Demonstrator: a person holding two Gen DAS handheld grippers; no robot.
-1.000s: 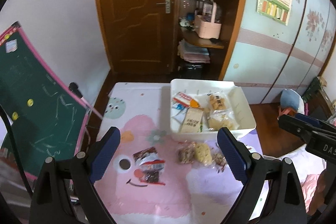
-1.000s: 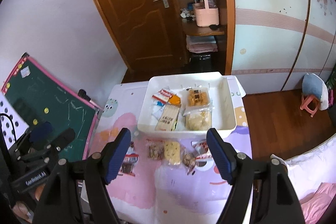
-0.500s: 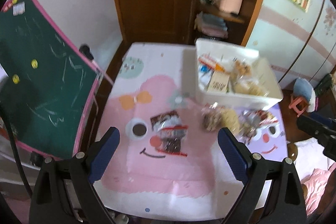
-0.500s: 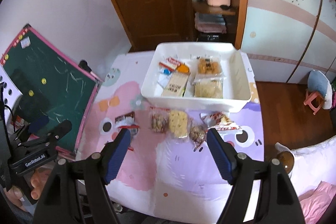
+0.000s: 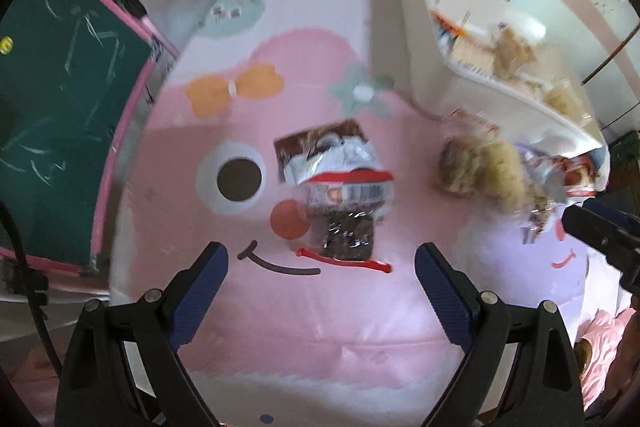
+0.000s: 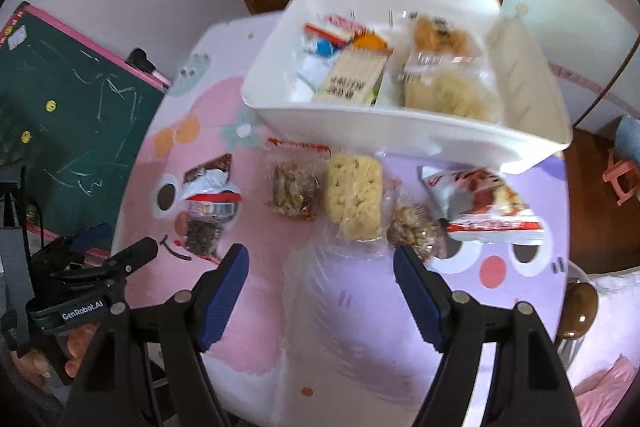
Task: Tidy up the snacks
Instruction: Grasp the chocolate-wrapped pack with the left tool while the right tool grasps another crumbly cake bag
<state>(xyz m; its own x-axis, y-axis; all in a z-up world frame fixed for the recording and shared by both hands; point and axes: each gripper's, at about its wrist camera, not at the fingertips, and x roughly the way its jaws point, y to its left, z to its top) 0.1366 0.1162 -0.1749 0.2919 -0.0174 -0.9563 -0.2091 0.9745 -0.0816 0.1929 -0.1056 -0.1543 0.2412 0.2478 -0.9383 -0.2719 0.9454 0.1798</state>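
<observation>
The left gripper [image 5: 321,263] hung wide open over the pink cartoon tablecloth [image 5: 248,315], its blue pads either side of the dark chocolate-style packet [image 5: 336,187] that lay flat just beyond them, apart from the other snacks. The right gripper [image 6: 321,263] was likewise spread and empty, aimed at the row of loose snacks on the near side of the white bin [image 6: 400,131].

Judging by the aim, the step in hand was a pick of that dark packet with the left gripper. To do it well, the pads should come down astride the packet's narrow width, low enough to catch the crinkled foil rather than skate over it, and close on the fuller middle; a thin flat wrapper tends to slip from a grip at its edge. The cloth could bunch if the pads dragged, so a straight descent seemed wise.

The white bin, at the far right of the table, already held several snacks: a red-and-white packet [image 6: 332,31], a tan printed box [image 6: 352,75], and two clear bags of golden pastries [image 6: 444,67]. Outside it, in a row touching one another, lay a nut bar [image 6: 294,187], a pale rice cake [image 6: 352,195], a small nut cluster [image 6: 412,231] and a red-and-white bag [image 6: 480,203] against the bin's near wall.
</observation>
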